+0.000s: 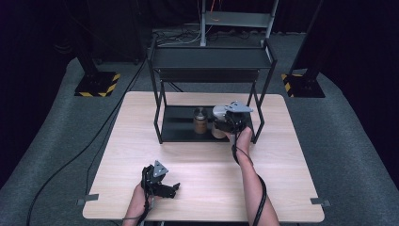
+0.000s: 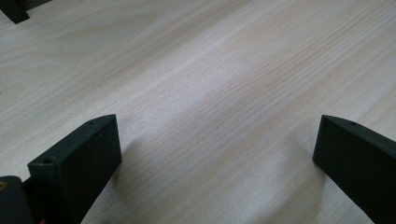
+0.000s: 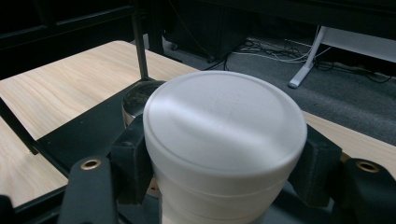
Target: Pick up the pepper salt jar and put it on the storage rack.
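Note:
A jar with a white lid (image 3: 224,116) and a tan body stands on the lower shelf of a black rack (image 1: 179,126). My right gripper (image 1: 222,125) is shut on it, one black pad (image 3: 133,158) pressing on each side just under the lid. Right beside it on the same shelf stands a second, smaller jar (image 1: 200,120) with a silvery lid, partly hidden behind the white lid in the right gripper view (image 3: 135,97). My left gripper (image 1: 172,189) rests low over the table near its front left edge. It is open, with bare wood between its jaws (image 2: 217,140).
The rack's upper shelf (image 1: 211,59) overhangs the lower one, and thin black posts (image 1: 158,113) stand at its corners. The wooden table (image 1: 282,188) ends at grey carpet on all sides. Cables trail across the floor to the left and behind.

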{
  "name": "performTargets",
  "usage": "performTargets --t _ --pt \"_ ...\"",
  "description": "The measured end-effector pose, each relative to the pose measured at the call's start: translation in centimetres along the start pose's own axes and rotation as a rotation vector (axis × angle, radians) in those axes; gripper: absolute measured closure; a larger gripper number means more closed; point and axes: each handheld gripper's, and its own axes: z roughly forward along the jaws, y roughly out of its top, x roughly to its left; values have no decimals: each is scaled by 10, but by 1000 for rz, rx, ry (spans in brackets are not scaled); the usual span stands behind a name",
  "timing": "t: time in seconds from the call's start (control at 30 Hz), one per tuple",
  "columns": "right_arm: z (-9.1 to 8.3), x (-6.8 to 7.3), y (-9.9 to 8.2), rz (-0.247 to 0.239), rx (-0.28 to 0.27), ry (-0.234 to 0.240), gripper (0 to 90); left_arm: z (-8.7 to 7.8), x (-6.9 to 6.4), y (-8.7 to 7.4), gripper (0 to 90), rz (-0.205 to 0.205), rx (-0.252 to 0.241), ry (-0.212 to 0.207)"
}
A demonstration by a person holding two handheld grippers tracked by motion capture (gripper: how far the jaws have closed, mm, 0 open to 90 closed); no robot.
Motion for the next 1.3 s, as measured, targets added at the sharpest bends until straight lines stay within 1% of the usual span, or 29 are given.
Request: performTargets --t 0.4,0.8,1.3 --pt "8 -2 2 -3 13 -7 332 0 0 0 4 0 0 0" --pt "15 -4 1 13 19 -10 332 0 0 0 4 0 0 -1" --pt "24 -1 4 7 26 -6 332 0 0 0 5 0 -1 0"
